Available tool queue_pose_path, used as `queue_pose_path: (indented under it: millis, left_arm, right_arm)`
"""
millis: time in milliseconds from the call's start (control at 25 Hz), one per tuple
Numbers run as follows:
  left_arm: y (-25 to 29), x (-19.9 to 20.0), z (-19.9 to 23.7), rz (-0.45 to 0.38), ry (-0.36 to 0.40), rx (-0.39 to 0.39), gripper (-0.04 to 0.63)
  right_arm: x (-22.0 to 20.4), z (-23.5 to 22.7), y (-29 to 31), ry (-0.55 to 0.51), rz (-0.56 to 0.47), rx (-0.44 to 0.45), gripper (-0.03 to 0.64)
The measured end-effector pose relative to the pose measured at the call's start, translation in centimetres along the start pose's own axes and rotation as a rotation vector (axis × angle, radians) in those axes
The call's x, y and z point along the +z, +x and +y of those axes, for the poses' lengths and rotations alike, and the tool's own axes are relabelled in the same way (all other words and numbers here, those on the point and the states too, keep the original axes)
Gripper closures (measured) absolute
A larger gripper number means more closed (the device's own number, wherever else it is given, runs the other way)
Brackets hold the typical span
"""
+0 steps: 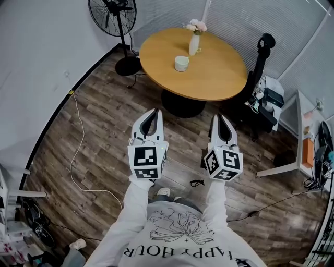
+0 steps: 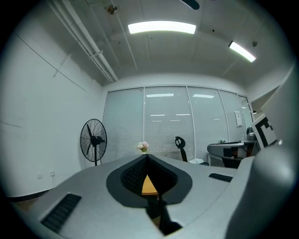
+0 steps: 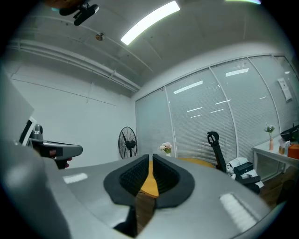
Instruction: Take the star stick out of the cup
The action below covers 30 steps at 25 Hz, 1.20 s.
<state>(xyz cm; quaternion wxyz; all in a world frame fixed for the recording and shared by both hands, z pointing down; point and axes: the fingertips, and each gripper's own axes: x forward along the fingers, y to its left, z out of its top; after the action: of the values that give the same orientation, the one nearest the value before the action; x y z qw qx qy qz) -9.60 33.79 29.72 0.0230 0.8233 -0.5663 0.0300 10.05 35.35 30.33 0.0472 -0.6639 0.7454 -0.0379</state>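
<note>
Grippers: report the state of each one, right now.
Left gripper: closed, holding nothing.
Right gripper: closed, holding nothing.

The round table [image 1: 209, 78] is standing at the far middle of the room, ahead of the person. On it, the cup [image 1: 181, 63] is sitting towards the left side, and the vase [image 1: 193, 44] is standing just behind and to the right of the cup, near the far edge. The fan [image 1: 112, 15] is standing on the floor at the far left, beside the table. The chair [image 1: 265, 44] is standing to the right of the table, with the desk [image 1: 304, 125] further right. A cable [image 1: 77, 146] is lying on the floor at the left. The left gripper [image 1: 155, 111] and right gripper [image 1: 222, 118] are hovering side by side, near of the table.
</note>
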Motion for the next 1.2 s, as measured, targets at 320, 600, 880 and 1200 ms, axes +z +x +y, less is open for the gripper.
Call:
queue_pose_path:
  millis: [320, 600, 880, 1200]
  left_arm:
    - [0.8, -1.2, 1.8, 0.021, 0.001, -0.017, 0.591]
    - [2.5, -2.1, 2.9, 0.041, -0.009, -0.015, 0.591]
    - [6.2, -2.3, 4.6, 0.045, -0.009, 0.021, 0.591]
    - [13.8, -1.5, 6.8, 0.041, 0.001, 0.069, 0.591]
  right_arm:
    - [-1.3, 1.6, 1.0, 0.005, 0.017, 0.002, 0.554]
    - [-2.1, 1.4, 2.9, 0.009, 0.035, 0.0, 0.536]
    - [-2.7, -0.1, 7.8, 0.029, 0.04, 0.015, 0.535]
    - [-2.6, -2.1, 16.6, 0.037, 0.04, 0.068, 0.525]
